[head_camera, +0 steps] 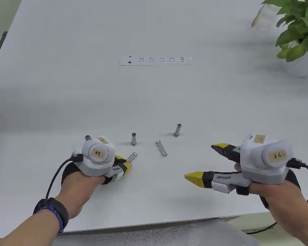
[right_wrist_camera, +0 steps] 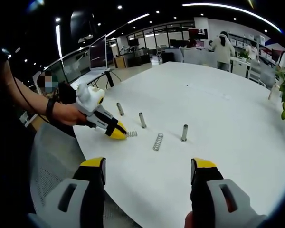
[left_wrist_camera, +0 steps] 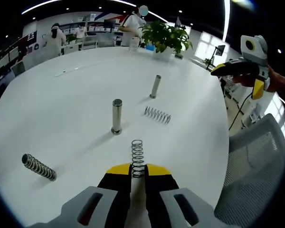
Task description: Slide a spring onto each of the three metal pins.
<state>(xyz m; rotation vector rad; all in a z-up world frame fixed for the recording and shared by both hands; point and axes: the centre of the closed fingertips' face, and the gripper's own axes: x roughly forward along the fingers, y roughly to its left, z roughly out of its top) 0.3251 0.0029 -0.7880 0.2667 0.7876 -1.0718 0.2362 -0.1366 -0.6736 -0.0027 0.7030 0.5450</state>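
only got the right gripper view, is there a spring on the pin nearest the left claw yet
observer: yes, the left gripper view shows a fitted spring coiled round that pin.
operator: is the left claw really gripping its spring
observer: yes, the left claw is shut on the near end of the held spring.
operator: lined up with the middle pin
observer: not quite, the middle pin stands beyond the spring's free end, a little to one side.
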